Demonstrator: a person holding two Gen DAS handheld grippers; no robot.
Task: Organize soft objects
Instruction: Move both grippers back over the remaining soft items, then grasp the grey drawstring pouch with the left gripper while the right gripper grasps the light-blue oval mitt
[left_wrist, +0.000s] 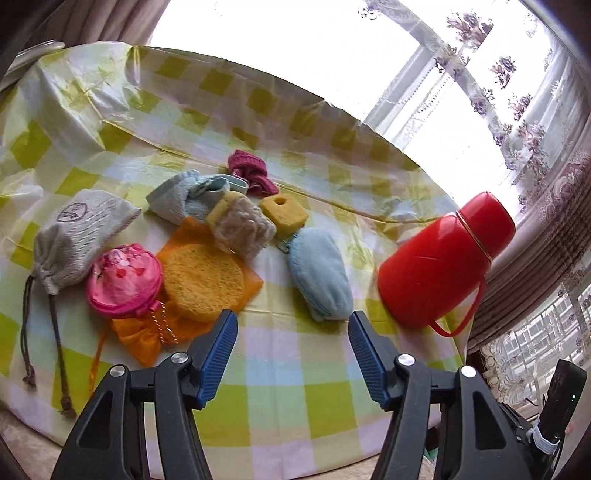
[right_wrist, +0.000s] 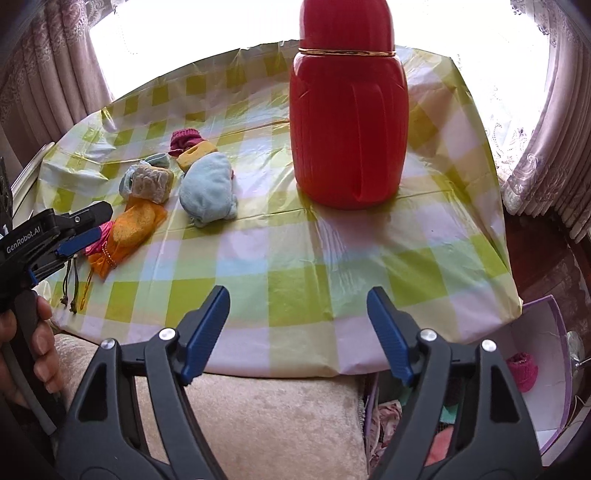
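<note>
Left tongs released, empty, ribbed blue pads; right tongs too. On checkered plastic surface: fuzzy blue pouch, round pink purse, porous yellow sponges, canvas bag. Glossy red flask upright.

On the counter, a drawstring bag lies leftmost, a round pouch just beside it. Sponges and folded cloths cluster mid-counter. The flask stands well apart, right.
</note>
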